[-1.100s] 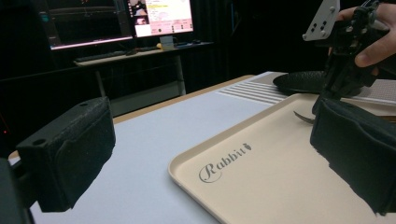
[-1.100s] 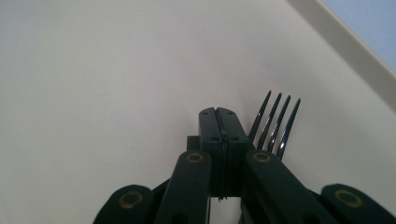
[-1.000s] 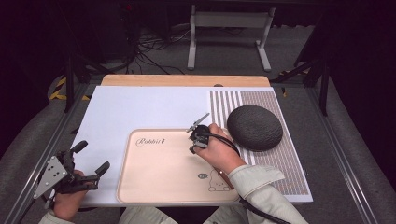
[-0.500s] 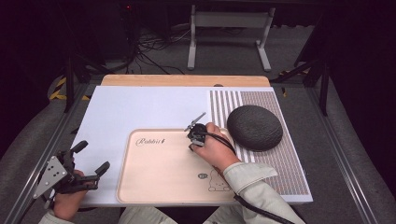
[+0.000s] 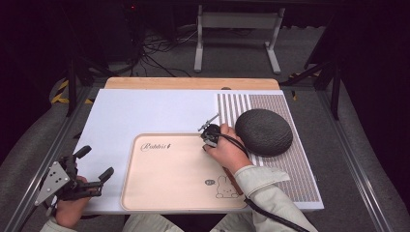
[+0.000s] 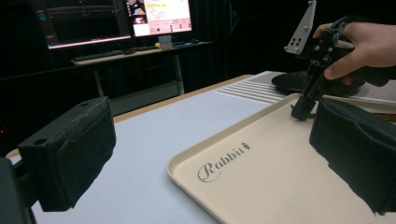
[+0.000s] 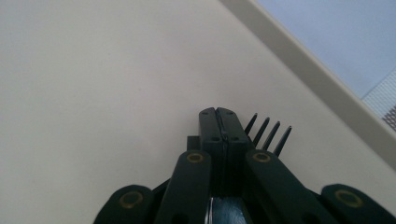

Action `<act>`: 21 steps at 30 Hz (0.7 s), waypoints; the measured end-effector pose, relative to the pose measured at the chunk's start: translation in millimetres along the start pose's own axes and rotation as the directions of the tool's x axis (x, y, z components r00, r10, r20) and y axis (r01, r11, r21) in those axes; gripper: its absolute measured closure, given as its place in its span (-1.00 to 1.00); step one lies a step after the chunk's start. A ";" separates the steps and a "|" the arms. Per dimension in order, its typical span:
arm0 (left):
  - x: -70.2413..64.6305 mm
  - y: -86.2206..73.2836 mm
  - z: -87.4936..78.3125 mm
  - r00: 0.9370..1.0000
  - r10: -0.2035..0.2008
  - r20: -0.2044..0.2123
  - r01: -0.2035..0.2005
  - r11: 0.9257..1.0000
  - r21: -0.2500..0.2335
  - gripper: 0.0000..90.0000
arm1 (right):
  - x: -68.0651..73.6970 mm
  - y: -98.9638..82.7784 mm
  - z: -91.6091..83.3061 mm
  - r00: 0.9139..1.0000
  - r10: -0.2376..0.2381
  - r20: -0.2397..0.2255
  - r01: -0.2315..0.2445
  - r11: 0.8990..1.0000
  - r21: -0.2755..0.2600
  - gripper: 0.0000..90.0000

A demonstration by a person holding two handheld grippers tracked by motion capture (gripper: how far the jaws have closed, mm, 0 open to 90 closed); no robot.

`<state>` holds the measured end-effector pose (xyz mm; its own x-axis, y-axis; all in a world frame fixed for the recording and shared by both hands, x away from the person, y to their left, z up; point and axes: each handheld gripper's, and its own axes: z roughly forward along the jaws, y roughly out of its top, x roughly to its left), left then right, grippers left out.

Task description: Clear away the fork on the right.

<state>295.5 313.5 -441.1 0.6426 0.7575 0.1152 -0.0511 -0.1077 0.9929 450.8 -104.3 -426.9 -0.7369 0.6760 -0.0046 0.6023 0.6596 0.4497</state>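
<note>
Barely shifted, right hand-held gripper [image 5: 209, 134] — jaws closed — presses smooth beige tray [image 5: 164, 188]; left hand-held gripper [image 5: 94, 164] gapes.

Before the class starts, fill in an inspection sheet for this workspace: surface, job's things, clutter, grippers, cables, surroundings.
Surface: pale mat covers the table; a striped mat lies at its right.
Job's things: beige tray printed with a rabbit; dark fork, its tines over the tray's far right corner.
Clutter: dark round woven piece on the striped mat.
Grippers: right gripper points down onto the tray, jaws closed, apparently on the fork; left gripper is off the table's near left corner, jaws open, empty.
Cables: right gripper's cable trails along the sleeve; loose cables lie on the floor beyond.
Surroundings: metal stand, lit monitors, dark room.
</note>
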 end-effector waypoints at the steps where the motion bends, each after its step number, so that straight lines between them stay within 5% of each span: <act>1: -0.2 0.0 0.1 1.000 -0.001 0.001 0.001 1.000 0.001 -0.98 | -1.0 -0.5 -0.4 1.000 0.006 0.003 -0.006 1.000 0.000 1.00; 21: -0.7 -0.3 0.3 1.000 -0.002 0.001 0.002 1.000 0.005 -0.98 | -33.2 -15.3 -10.8 0.992 0.105 0.072 -0.107 0.994 0.017 1.00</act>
<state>295.3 312.8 -441.5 0.6434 0.7571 0.1130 -0.0458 -0.1093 0.9930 462.7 -140.4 -424.0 -0.6454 0.7636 -0.0218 0.6825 0.5892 0.4324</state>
